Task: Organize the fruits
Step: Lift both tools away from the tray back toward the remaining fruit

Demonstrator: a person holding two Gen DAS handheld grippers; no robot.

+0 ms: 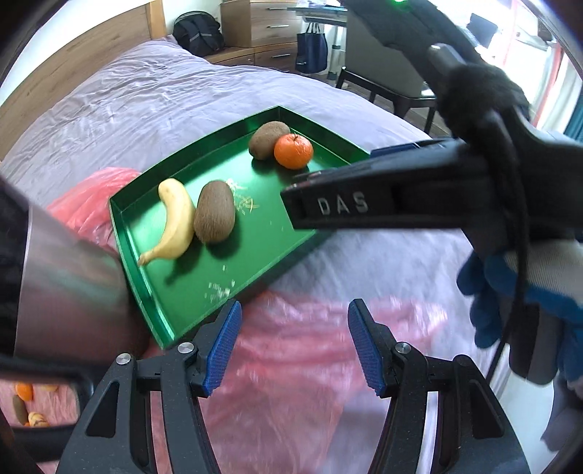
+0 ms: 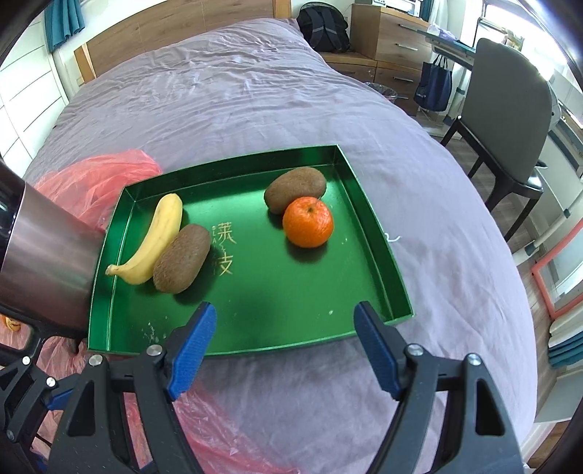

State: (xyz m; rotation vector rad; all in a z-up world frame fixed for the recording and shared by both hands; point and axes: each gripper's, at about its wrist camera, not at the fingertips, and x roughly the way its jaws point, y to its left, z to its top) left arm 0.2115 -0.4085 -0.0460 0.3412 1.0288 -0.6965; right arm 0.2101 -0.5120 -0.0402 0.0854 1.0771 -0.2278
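Note:
A green tray (image 2: 379, 233) (image 1: 153, 284) lies on the bed. In it are a banana (image 2: 155, 242) (image 1: 175, 218) against a kiwi (image 2: 181, 259) (image 1: 214, 211) at the left, and a second kiwi (image 2: 295, 187) (image 1: 267, 138) touching an orange (image 2: 308, 226) (image 1: 293, 150) at the back right. My left gripper (image 1: 293, 348) hovers open over a pink plastic bag (image 1: 291, 364), nothing between its blue pads. My right gripper (image 2: 284, 344) is open and empty above the tray's near edge; in the left wrist view its finger (image 1: 364, 208) reaches in from the right over the tray.
The pink bag (image 2: 98, 178) spreads left of and in front of the tray on the purple bedsheet (image 2: 237, 102). A gloved hand (image 1: 517, 291) holds the right gripper. A chair (image 2: 510, 120), drawers, a backpack (image 2: 322, 29) and a hanging blue bag stand beyond the bed.

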